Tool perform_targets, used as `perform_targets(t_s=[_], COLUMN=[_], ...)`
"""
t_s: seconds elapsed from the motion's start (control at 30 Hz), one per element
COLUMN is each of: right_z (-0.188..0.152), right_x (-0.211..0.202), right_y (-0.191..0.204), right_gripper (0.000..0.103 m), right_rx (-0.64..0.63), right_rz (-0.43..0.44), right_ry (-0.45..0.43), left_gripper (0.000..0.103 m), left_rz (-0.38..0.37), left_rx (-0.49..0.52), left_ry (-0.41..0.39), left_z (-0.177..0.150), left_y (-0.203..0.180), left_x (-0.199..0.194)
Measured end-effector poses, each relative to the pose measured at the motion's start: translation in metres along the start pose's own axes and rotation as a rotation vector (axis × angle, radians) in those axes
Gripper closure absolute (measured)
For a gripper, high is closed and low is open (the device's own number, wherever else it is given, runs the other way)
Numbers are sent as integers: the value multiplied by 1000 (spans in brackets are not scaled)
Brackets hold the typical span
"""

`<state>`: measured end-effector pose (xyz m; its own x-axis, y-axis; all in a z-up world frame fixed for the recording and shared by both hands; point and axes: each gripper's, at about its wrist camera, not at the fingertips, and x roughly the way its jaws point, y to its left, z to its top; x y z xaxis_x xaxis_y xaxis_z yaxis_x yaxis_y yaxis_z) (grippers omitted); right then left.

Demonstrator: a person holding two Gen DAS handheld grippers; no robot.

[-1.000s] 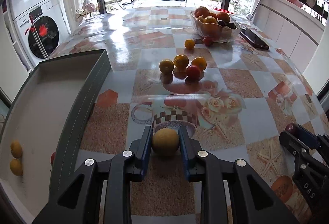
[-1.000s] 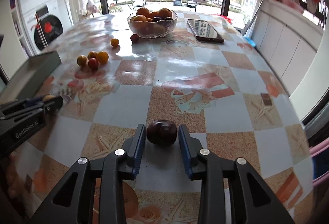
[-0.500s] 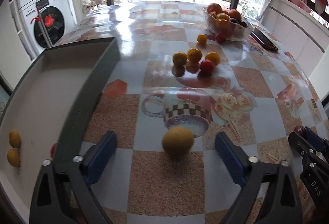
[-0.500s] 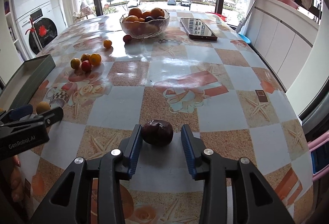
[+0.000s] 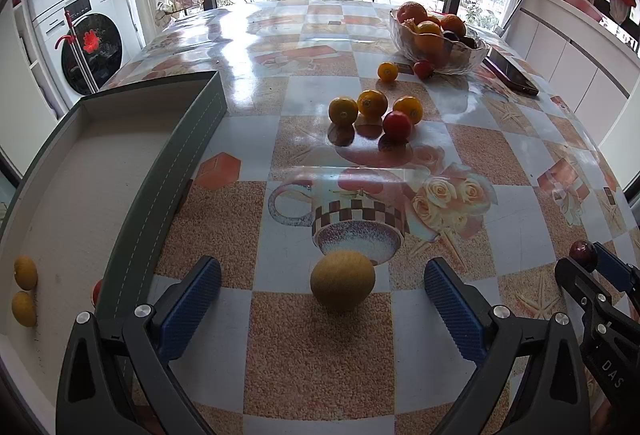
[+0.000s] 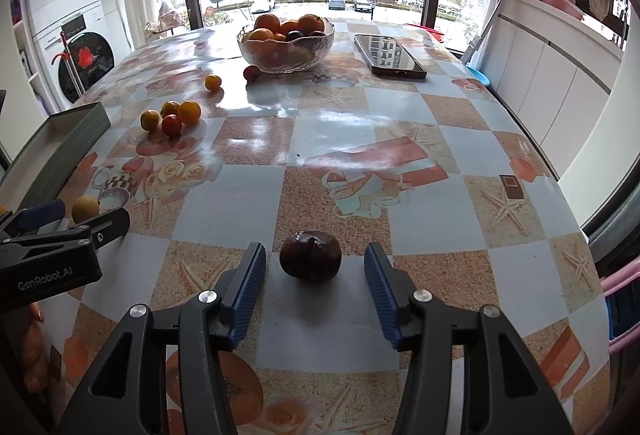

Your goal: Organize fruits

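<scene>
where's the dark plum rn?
The dark plum sits on the table between the right gripper's open fingers, touching neither, in the right wrist view. It also shows at the left wrist view's right edge.

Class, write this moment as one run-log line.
left hand-held gripper: open, jaws just opened around yellow fruit | right hand-held gripper: open, jaws just opening, dark plum between | tray: two yellow fruits

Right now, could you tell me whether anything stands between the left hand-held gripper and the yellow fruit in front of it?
Nothing visible does. The yellow fruit sits on the table between the open pads of the left hand-held gripper, untouched on both sides. The grey tray lies off to the left, clear of that path.
</scene>
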<state>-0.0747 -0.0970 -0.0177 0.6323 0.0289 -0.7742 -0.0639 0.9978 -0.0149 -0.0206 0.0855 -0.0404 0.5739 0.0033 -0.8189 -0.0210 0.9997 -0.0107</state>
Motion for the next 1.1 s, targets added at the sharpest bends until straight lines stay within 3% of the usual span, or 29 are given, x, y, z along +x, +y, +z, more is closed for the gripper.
perform_targets(t_s=[0.27, 0.63, 1.1], right_z=[0, 0, 0], right_x=[1, 4, 5], right_y=[3, 4, 5], right_gripper=[42, 23, 21], right_rx=[-11, -23, -25], right_rz=[4, 11, 12], right_ry=[5, 23, 25], left_gripper=[1, 1, 1], left_rz=[0, 0, 0], left_rx=[0, 0, 0], left_ry=[0, 0, 0], left_z=[0, 0, 0], left_y=[0, 0, 0], left_x=[0, 0, 0])
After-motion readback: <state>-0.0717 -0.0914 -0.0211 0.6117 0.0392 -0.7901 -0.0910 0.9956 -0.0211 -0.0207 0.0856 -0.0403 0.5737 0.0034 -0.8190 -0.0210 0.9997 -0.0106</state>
